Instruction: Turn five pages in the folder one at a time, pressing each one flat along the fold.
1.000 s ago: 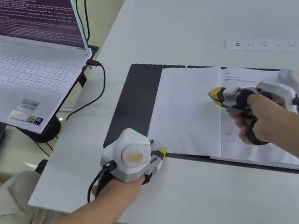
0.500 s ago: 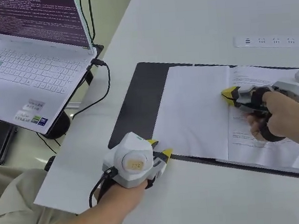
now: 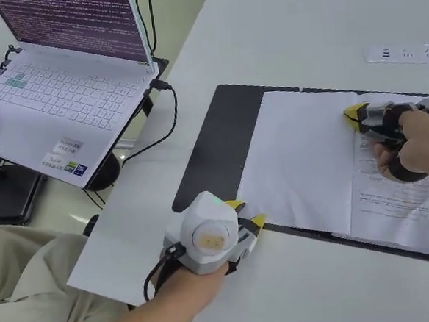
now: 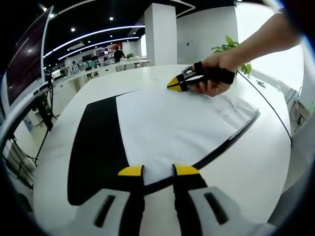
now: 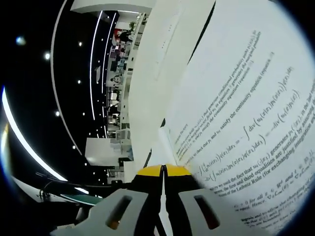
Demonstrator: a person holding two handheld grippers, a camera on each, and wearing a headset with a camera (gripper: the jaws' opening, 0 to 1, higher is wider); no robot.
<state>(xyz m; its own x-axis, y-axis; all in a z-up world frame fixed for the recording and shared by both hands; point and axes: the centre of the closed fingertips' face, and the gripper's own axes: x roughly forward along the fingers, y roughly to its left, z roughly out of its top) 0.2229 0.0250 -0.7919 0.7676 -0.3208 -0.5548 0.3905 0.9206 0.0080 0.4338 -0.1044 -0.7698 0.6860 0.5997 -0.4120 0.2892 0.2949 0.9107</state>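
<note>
Black folder [image 3: 212,143] lies open on the white surface [image 3: 294,30] with a blank page [image 3: 296,163] turned leftward, the right gripper [image 3: 353,113], jaws closed, at the fold, the left gripper [image 3: 247,212], jaws slightly parted, by the near edge; more turns probably remain.

In the right gripper view, the printed page [image 5: 246,113] carries English maths text. Legible fragments read "to satisfy the continuity equation (equation", "we used the fact that", "generates", "third equalities are justified by assuming" and "Leibniz Rule (for exchanging integration and", among formulas with "div". In the head view, the text rows on the far-left laptop screen [image 3: 72,23] and the palm-rest stickers [image 3: 68,158] are too small to read.
</note>
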